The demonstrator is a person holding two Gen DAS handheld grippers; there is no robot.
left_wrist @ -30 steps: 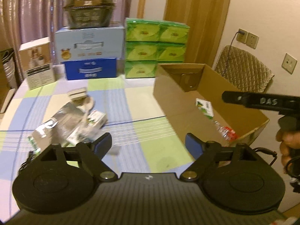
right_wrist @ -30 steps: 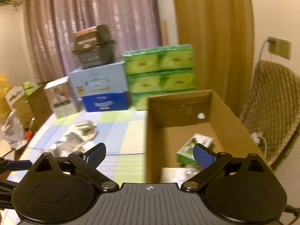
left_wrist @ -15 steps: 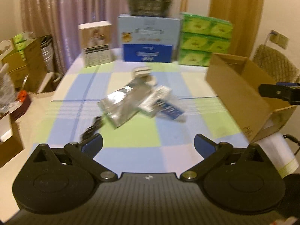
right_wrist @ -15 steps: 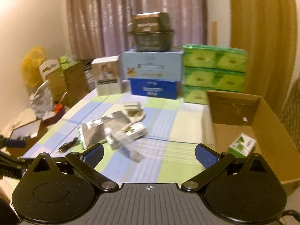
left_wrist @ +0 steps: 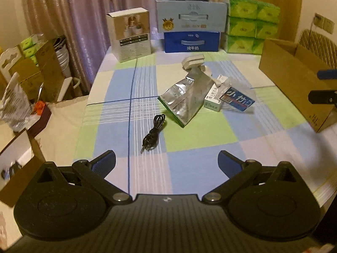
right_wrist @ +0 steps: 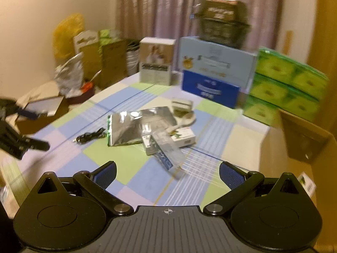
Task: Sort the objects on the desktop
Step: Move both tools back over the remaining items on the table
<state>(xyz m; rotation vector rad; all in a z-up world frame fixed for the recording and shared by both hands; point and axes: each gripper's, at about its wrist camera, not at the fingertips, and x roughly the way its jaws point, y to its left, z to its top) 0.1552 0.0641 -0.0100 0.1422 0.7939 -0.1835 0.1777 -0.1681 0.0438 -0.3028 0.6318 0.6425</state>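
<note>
Both tools were empty, the left tool (left_wrist: 166,160) and the right tool (right_wrist: 167,171) each with its jaws spread wide above the near edge of the bench (left_wrist: 200,139). Most of the sorting remained. A heap lay mid-bench: a silver foil pouch (left_wrist: 186,100), a white medicine box (left_wrist: 213,100) touching its right edge, a blue-labelled clear packet (left_wrist: 238,100) lying over that box, and a small beige holder (left_wrist: 192,62) behind them. The coiled black cable (left_wrist: 153,133) sat apart, nearest the left tool. The cardboard box (left_wrist: 294,80) stood at the right edge of the bench (seemingly the place for sorted items); one small pack (right_wrist: 306,184) probably lay inside it, though the blurred right view showed only a corner.
</note>
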